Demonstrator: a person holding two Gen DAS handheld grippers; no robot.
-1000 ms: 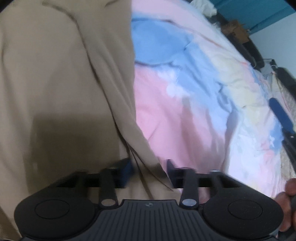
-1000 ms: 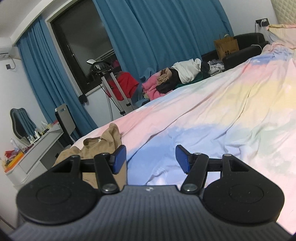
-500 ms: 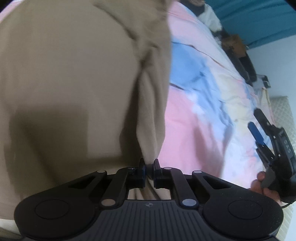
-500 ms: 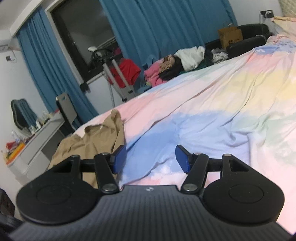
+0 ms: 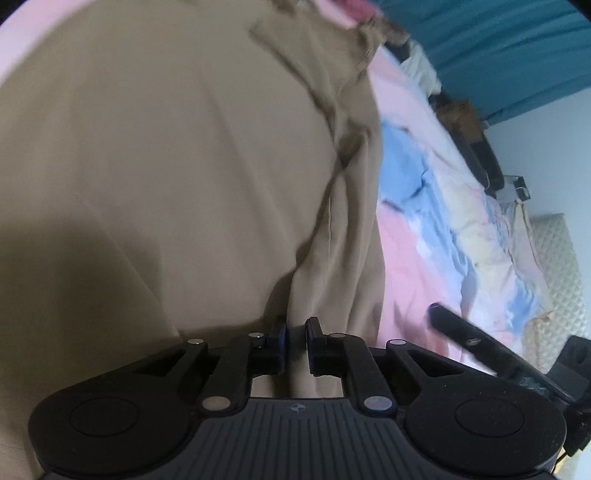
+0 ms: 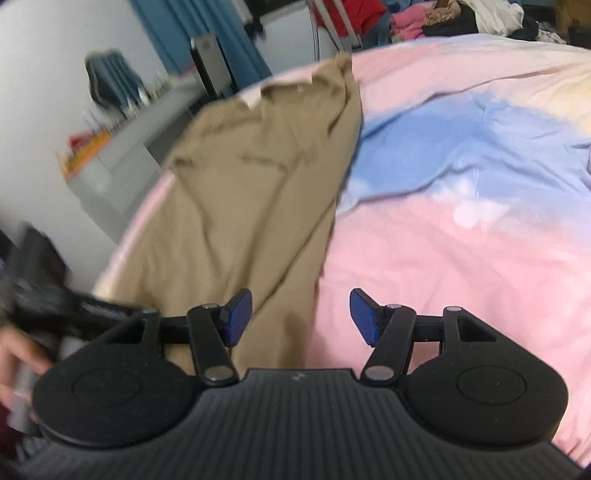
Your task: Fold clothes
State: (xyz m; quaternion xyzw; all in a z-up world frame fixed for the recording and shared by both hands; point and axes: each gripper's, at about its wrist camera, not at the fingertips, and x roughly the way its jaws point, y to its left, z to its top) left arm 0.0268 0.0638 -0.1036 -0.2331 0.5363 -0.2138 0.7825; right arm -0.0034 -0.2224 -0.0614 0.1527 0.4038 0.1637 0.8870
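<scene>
Left gripper (image 5: 295, 338), bottom centre of its view: jaws pinched on a fold of the tan garment (image 5: 166, 177). Right gripper (image 6: 301, 319): jaws wide apart, nothing between them, over the garment's edge. Garment fills left and centre frame on the pastel bedsheet (image 6: 461, 229). Clothes pile (image 6: 461, 16) at upper right, far.

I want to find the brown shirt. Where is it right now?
The brown shirt lies on the left part of the pastel bedspread, near the bed's edge. The left claw pinches its near edge, and the open right claw is just beside it.
</scene>
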